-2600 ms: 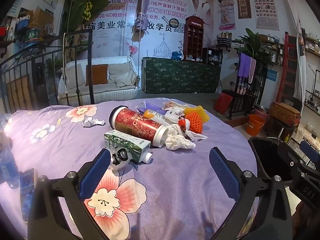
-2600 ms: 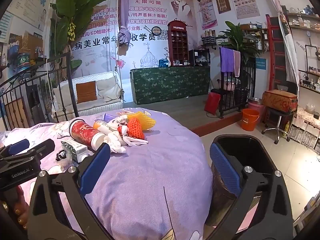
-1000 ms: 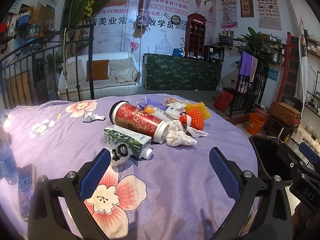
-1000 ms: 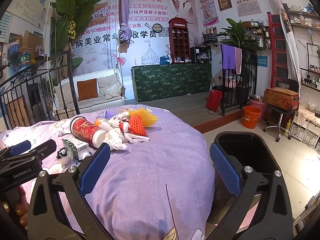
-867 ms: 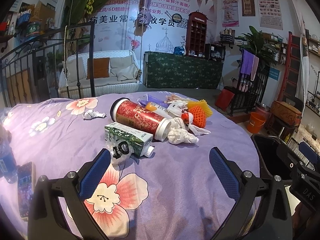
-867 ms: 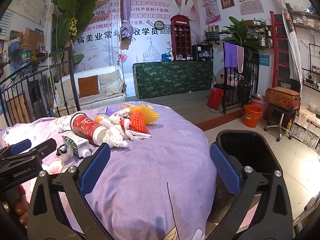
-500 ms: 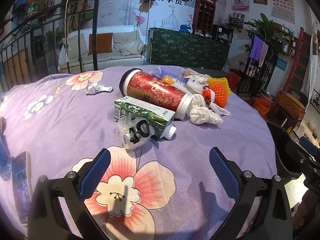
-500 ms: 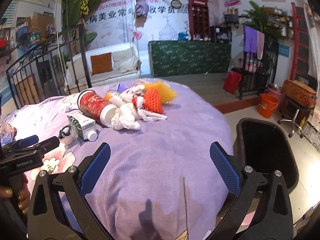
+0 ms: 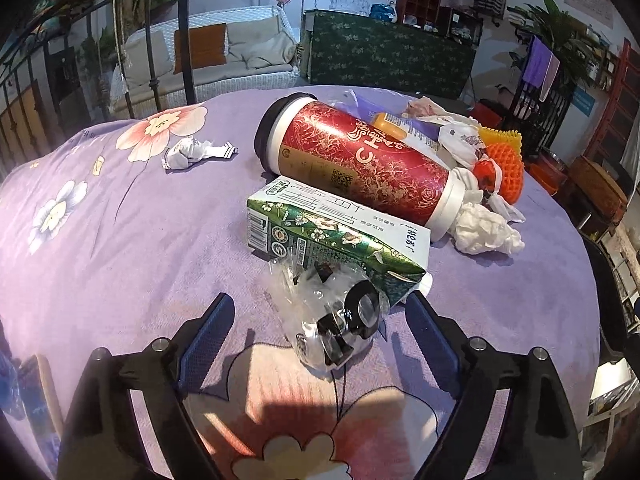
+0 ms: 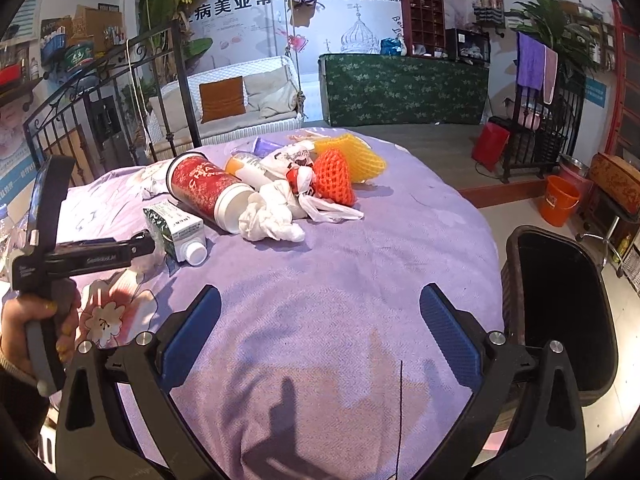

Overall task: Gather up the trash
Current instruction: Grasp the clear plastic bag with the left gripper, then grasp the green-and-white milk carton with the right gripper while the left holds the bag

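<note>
I see the trash heaped mid-bed [image 9: 120, 216]; the plastic wrapper [image 9: 336, 320] lies nearest me, touching the carton [image 9: 336, 232]; behind the carton lies the tall cup [image 9: 360, 160], crumpled tissue [image 9: 486, 228] at its right end; the bin [image 10: 560, 312] stands off the bed's right edge.

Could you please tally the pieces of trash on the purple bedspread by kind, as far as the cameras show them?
Cartons: 1, green milk carton
Tubes: 1, red canister
Crumpled tissues or paper: 2
Foam fruit nets: 2, orange, yellow
Clear plastic wrappers: 1
Bottles: 1, orange-capped
Total: 8, with more half hidden behind.
</note>
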Motion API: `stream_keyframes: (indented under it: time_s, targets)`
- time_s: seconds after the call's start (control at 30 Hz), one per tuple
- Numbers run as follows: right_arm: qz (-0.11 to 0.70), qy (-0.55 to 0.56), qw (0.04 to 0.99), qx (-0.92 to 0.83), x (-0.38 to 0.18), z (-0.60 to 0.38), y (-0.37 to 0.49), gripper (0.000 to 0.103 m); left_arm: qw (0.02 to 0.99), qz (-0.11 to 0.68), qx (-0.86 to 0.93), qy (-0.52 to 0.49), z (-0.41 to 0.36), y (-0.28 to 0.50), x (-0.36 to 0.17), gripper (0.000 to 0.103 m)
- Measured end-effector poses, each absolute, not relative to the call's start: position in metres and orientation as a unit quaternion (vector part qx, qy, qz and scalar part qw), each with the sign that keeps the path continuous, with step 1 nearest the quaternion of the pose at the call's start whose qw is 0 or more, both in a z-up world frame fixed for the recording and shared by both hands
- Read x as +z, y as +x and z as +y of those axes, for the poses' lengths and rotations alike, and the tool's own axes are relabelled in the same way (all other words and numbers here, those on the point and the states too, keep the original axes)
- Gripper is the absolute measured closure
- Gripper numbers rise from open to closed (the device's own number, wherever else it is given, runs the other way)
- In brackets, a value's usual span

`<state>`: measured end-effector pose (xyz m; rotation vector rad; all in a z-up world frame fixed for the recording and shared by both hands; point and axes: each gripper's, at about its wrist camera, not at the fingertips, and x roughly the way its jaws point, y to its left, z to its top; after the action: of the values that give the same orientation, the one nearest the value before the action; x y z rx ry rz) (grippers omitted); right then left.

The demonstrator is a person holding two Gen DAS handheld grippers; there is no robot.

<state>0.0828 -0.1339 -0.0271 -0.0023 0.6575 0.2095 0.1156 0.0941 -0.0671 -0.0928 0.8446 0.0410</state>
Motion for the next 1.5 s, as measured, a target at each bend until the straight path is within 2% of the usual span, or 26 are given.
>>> stream_keyframes:
  time_s: [0.03, 0.1, 0.13, 0.27, 0.37, 0.8, 1.0, 1.2, 1.37, 1.5]
  targets:
    - [0.325, -0.002, 0.94, 0.104, -0.028, -0.133, 0.084, 0.005, 0.91, 0.412, 0.016, -0.041, 0.093, 0.117, -0.069, 0.025]
    - [0.33, -0.006, 0.938, 0.108, -0.03, -0.131, 0.086, 0.005, 0.904, 0.424, 0.012, -0.048, 0.095, 0.122, -0.075, 0.042]
    - [0.333, -0.011, 0.936, 0.111, -0.031, -0.13, 0.089, 0.005, 0.902, 0.427, 0.013, -0.056, 0.096, 0.122, -0.077, 0.043]
    - [0.348, -0.025, 0.927, 0.139, -0.03, -0.117, 0.102, 0.005, 0.907, 0.412, 0.019, -0.09, 0.107, 0.114, -0.074, 0.055]
    - [0.361, -0.04, 0.914, 0.179, -0.029, -0.1, 0.118, 0.005, 0.91, 0.399, 0.023, -0.113, 0.115, 0.102, -0.068, 0.059]
    - [0.39, -0.171, 0.822, 0.377, -0.029, 0.045, 0.191, 0.006, 0.92, 0.369, 0.059, -0.123, 0.123, 0.067, -0.05, 0.06]
    - [0.411, -0.219, 0.794, 0.391, -0.041, 0.094, 0.224, 0.015, 0.919, 0.368, 0.053, -0.132, 0.124, 0.062, -0.053, 0.06]
    - [0.42, -0.306, 0.772, 0.366, -0.076, 0.135, 0.239, 0.025, 0.918, 0.371, 0.049, -0.135, 0.126, 0.057, -0.056, 0.06]
    - [0.428, -0.318, 0.769, 0.352, -0.091, 0.142, 0.242, 0.049, 0.915, 0.375, 0.047, -0.141, 0.129, 0.055, -0.06, 0.06]
    - [0.424, -0.302, 0.778, 0.351, -0.084, 0.132, 0.23, 0.052, 0.914, 0.377, 0.046, -0.145, 0.13, 0.055, -0.063, 0.06]
